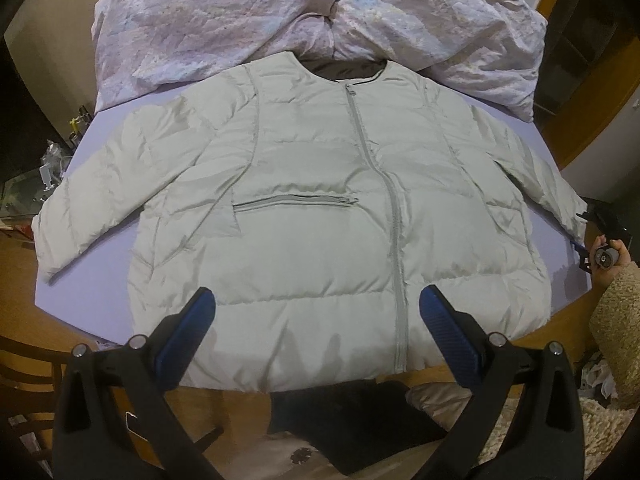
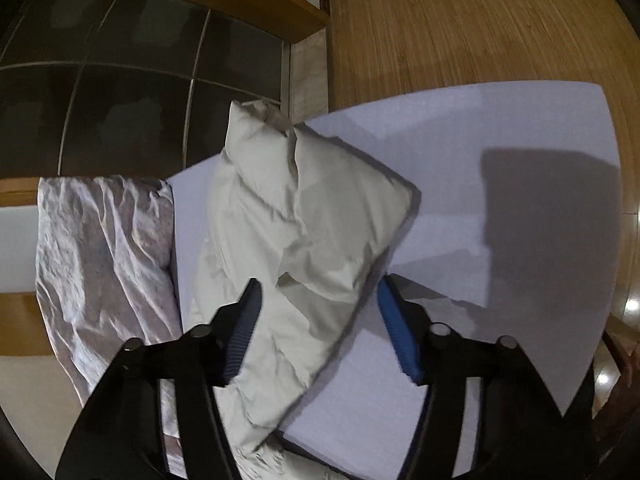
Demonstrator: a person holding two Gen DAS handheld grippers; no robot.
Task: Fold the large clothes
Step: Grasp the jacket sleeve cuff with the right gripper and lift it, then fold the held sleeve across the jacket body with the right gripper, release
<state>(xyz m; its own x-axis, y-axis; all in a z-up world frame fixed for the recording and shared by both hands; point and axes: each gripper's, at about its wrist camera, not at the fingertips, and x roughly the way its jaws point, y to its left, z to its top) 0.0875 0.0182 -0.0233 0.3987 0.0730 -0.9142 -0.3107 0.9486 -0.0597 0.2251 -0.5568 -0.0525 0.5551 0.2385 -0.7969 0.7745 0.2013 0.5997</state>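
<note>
The jacket (image 1: 304, 208), pale grey and padded, lies front-up and flat on the lilac mat (image 1: 100, 264) that covers the table (image 1: 48, 324). Its zip (image 1: 394, 216) is closed from neck to hem. The collar points to 12 o'clock in the left wrist view, the hem to 6. One sleeve runs out toward 8 o'clock and ends on the mat. The other runs toward 3 o'clock, its cuff at the mat's edge.

A crumpled quilt (image 1: 280, 20) is heaped at 12 o'clock, touching the collar.

Left gripper (image 1: 318, 324): jaws wide apart, nothing between the pads. It hangs over the hem at 6 o'clock, one finger either side of the zip. Contact with the cloth cannot be told.

Right gripper (image 2: 318, 328): jaws about half apart. The sleeve (image 2: 304, 216) lies between the blue fingers (image 2: 396, 332). The near edge of the sleeve is just beside the right-hand pad; the left-hand pad overlaps the cloth. A firm pinch does not show, and the picture is blurred there. The cuff end points toward 11 o'clock in this view, over the mat (image 2: 460, 152).

A hand (image 1: 610, 260) in a fleece sleeve shows at 3 o'clock in the left wrist view, holding that gripper's handle.
</note>
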